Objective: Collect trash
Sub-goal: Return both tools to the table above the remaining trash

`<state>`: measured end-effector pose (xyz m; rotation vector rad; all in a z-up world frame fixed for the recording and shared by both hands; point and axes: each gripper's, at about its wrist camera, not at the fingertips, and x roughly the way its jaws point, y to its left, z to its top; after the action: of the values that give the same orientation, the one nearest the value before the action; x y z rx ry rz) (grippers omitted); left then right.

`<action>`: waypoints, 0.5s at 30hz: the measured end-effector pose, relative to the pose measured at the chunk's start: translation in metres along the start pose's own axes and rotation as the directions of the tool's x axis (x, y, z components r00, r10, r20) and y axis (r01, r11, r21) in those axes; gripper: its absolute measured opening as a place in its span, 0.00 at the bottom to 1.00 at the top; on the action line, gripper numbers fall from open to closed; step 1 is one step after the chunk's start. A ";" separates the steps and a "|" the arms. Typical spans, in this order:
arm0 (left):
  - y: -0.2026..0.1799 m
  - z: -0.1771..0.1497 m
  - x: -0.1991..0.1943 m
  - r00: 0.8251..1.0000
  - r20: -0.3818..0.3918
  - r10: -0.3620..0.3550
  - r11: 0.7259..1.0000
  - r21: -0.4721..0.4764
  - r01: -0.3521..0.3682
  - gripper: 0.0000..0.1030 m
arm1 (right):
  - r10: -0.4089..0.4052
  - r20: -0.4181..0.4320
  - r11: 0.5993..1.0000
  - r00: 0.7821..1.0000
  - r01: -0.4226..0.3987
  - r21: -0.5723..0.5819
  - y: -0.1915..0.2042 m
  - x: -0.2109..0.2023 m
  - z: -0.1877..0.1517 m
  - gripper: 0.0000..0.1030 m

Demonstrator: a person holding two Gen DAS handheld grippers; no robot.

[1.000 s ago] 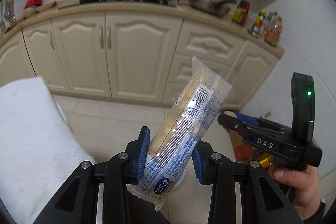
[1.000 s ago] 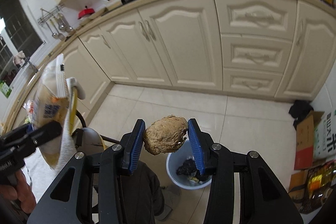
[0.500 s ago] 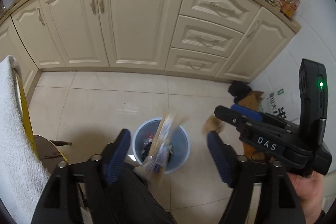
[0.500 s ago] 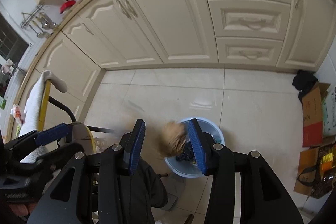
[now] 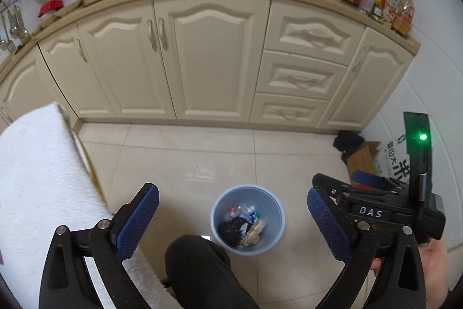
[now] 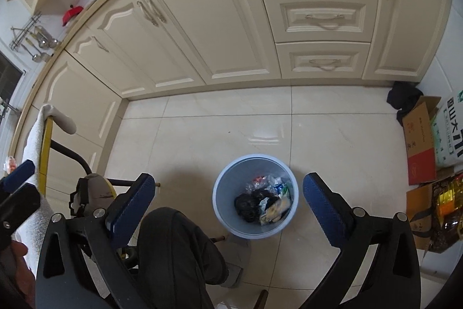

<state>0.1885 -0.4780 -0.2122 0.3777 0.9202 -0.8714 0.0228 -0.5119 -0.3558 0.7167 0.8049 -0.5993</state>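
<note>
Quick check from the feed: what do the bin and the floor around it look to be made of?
Bin: likely thin plastic, pale blue, matte, with a smooth, even moulded rim. Floor: probably glazed ceramic tile, cream and glossy; grout lines cross it and a bright reflection sits just beyond the bin.

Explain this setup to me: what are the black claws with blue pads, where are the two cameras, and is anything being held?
No robot here: a person holds a hand-operated two-finger gripper in each hand, each with a fisheye camera looking along its fingers. One picture is from the left gripper, the other from the right gripper; the right one also shows side-on at the edge of the left view. Both point down at a blue trash bin on the tiled kitchen floor, with wrappers and a black bag inside. Both sets of jaws are opening, wide apart, nothing between them. The dark shape below is the person's leg; a white towel hangs at left.
</note>
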 end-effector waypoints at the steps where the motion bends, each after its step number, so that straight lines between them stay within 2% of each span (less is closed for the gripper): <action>1: -0.002 -0.005 -0.006 1.000 0.013 0.001 1.000 -0.001 -0.001 0.99 | 0.001 0.003 1.000 1.000 -0.001 -0.003 0.002 -0.001 0.000 1.00; 5: 0.000 -0.027 -0.040 0.997 0.072 0.007 1.000 -0.014 -0.006 0.99 | 0.015 0.033 1.000 0.999 -0.014 -0.028 0.021 -0.015 0.003 1.00; 7: 0.014 -0.060 -0.074 0.995 0.101 0.009 1.000 -0.023 -0.006 0.99 | 0.024 0.052 0.999 0.998 -0.022 -0.043 0.031 -0.023 0.005 1.00; 15: 0.057 -0.117 -0.165 0.974 0.220 0.052 0.995 -0.091 -0.032 0.99 | 0.085 0.140 0.989 0.986 -0.067 -0.133 0.090 -0.065 0.016 1.00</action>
<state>0.1199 -0.2895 -0.1483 0.2184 0.7379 -0.8134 0.0575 -0.4557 -0.2656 0.5771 0.6713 -0.5199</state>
